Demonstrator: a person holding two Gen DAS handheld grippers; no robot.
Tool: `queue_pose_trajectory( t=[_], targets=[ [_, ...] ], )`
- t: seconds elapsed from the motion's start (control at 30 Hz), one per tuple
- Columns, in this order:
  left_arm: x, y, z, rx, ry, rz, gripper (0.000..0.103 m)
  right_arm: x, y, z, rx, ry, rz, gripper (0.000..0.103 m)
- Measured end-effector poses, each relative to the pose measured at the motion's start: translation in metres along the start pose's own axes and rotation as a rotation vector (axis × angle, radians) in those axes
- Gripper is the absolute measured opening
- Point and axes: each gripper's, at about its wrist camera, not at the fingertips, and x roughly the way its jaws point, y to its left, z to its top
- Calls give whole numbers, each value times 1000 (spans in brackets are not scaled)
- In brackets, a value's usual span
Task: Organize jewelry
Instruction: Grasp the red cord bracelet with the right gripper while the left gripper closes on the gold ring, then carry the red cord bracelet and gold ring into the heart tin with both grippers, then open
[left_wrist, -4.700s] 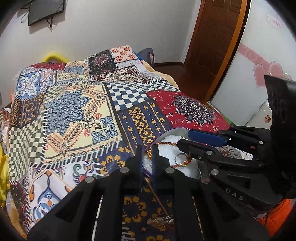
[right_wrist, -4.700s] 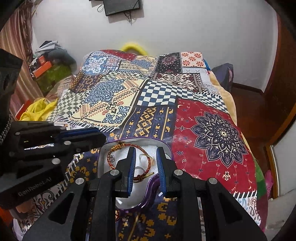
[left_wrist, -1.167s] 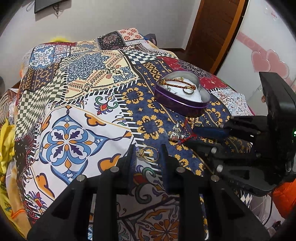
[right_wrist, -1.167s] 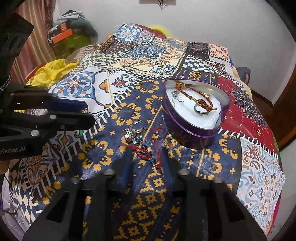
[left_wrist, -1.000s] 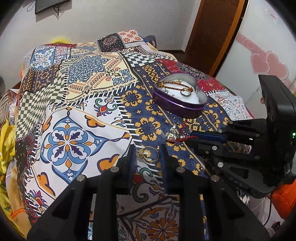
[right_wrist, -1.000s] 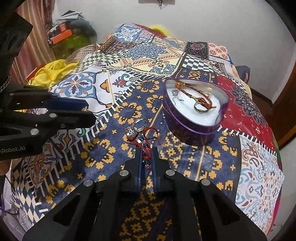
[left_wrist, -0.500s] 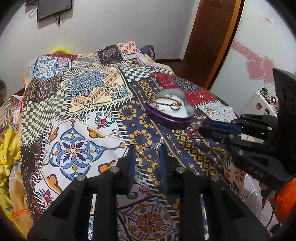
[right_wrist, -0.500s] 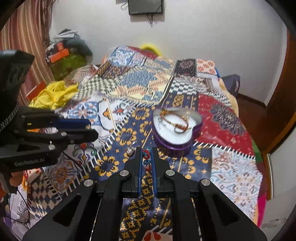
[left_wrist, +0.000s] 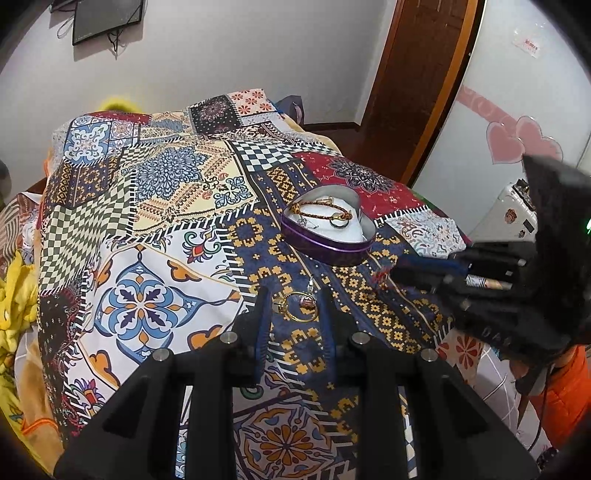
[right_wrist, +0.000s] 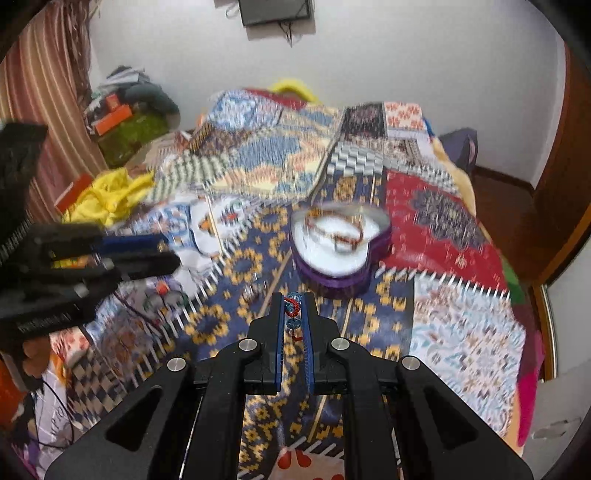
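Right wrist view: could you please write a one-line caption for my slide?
Right gripper shut on a red beaded bracelet, raised above the patchwork bedspread, short of the purple heart-shaped tin.

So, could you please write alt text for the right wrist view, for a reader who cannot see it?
The right gripper is shut on a red bracelet with blue beads, above a patchwork bedspread. Ahead sits a purple heart-shaped tin holding jewelry; the left gripper is at the left. The picture is blurred.
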Motion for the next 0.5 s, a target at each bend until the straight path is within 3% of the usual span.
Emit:
queue_pose_trajectory(
  t=[0.3,0.5],
  targets=[
    [8,2,-3,2,18,-6,24,11,-10,-31,-3,93,-41,8],
    [14,-2,-4,8,30,-10,24,3,-16,-38,-10,106,-52,19]
  ],
)
